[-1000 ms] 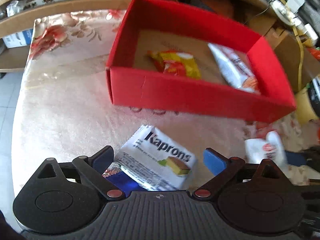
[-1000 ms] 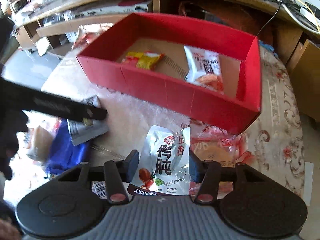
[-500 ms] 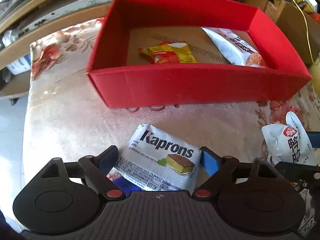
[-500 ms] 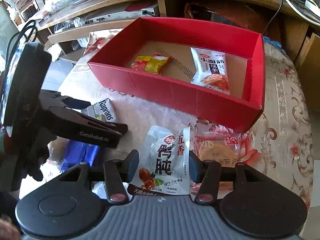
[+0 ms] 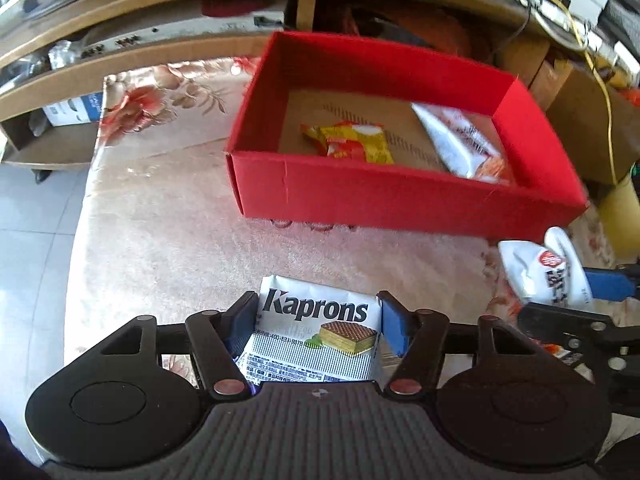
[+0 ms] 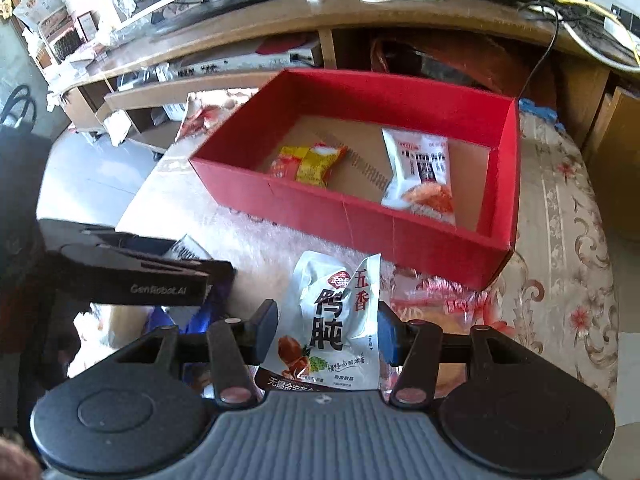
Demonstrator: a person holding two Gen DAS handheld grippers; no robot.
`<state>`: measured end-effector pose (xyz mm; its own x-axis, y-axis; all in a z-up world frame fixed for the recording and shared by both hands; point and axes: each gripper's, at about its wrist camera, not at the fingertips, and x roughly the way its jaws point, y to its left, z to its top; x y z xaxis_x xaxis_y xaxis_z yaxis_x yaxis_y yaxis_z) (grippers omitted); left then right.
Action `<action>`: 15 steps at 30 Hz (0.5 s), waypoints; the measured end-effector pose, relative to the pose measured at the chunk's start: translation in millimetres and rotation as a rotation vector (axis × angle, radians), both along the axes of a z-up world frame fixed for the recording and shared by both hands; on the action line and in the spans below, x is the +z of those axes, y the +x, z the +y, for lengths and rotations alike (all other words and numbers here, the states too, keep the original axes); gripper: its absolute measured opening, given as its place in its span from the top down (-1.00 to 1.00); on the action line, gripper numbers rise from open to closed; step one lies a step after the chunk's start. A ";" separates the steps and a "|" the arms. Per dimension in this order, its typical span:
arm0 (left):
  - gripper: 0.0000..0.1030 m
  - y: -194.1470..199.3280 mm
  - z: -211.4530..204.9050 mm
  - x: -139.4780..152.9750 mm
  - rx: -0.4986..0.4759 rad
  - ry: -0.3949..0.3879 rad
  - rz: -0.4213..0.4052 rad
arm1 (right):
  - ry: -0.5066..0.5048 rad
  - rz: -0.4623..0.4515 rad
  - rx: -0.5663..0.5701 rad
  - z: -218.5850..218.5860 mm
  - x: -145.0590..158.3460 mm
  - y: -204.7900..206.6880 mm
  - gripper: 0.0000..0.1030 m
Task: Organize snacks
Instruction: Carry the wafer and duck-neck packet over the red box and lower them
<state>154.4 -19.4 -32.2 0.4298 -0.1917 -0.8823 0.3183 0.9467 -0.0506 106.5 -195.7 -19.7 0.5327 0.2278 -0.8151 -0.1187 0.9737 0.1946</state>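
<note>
Left wrist view: left gripper (image 5: 318, 322), jaws just closing, clamped on Kaprons wafer pack (image 5: 316, 336), short of red box (image 5: 400, 200). Right wrist view: right gripper (image 6: 328, 334) clamped on white pouch (image 6: 332, 328), near box front wall.

The white wafer packet (image 5: 316, 336) bears the brand "Kaprons" in bold black lettering, with a partly legible number string beginning "400-833" beneath it; the finer print below cannot be read. The white pouch (image 6: 340, 328) carries large black characters "鸭肫" and red "五香". The black arm of the left gripper (image 6: 160, 280) is marked "GenRobot.AI" in grey.
</note>
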 end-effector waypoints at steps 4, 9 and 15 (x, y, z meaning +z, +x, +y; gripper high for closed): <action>-0.35 -8.0 -0.3 18.0 0.027 -0.045 -0.018 | 0.007 -0.030 0.002 2.6 9.0 -1.8 0.17; -0.35 -7.0 -9.3 37.4 0.030 -0.077 -0.061 | 0.019 -0.062 -0.039 -6.2 21.2 -2.2 0.17; -0.35 12.9 -19.9 40.3 0.029 -0.131 -0.082 | 0.009 -0.092 -0.082 -13.6 32.2 12.3 0.17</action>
